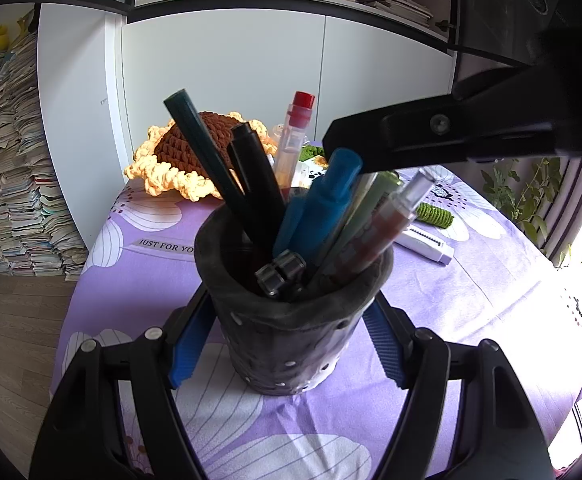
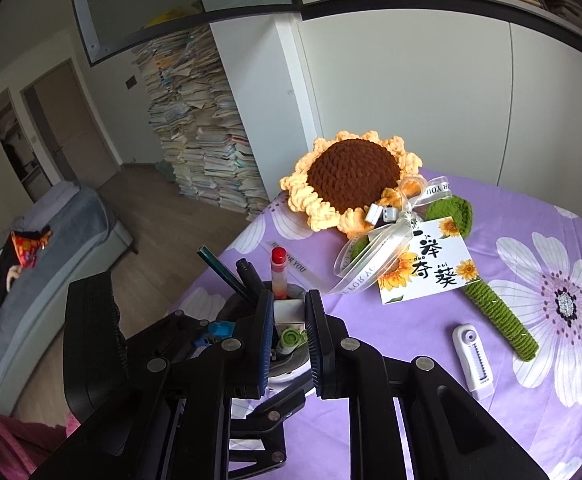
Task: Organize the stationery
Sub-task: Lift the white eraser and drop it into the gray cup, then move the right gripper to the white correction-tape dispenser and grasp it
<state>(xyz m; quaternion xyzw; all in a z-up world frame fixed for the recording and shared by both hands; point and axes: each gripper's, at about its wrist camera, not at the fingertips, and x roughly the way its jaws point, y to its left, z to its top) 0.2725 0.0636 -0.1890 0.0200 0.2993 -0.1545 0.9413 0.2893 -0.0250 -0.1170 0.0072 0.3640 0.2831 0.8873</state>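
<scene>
Left hand-held gripper (image 1: 289, 344) clamps the pen cup (image 1: 291, 320), already nearly full; right hand-held gripper (image 2: 288, 320) lowers a clamped white item (image 2: 288, 310), while the white cutter (image 2: 473, 361) remains on the desk (image 2: 531, 420).

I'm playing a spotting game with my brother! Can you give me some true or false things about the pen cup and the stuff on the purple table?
1. The left tool has its fingers on both sides of the dark pen cup. True.
2. The pen cup is empty. False: it holds several pens, including a blue one and a red-capped one.
3. The right tool holds a small white thing above the cup. True.
4. The crochet sunflower stands in the cup. False: it lies on the purple tablecloth.
5. The white correction tape lies on the cloth near the green stem. True.
</scene>
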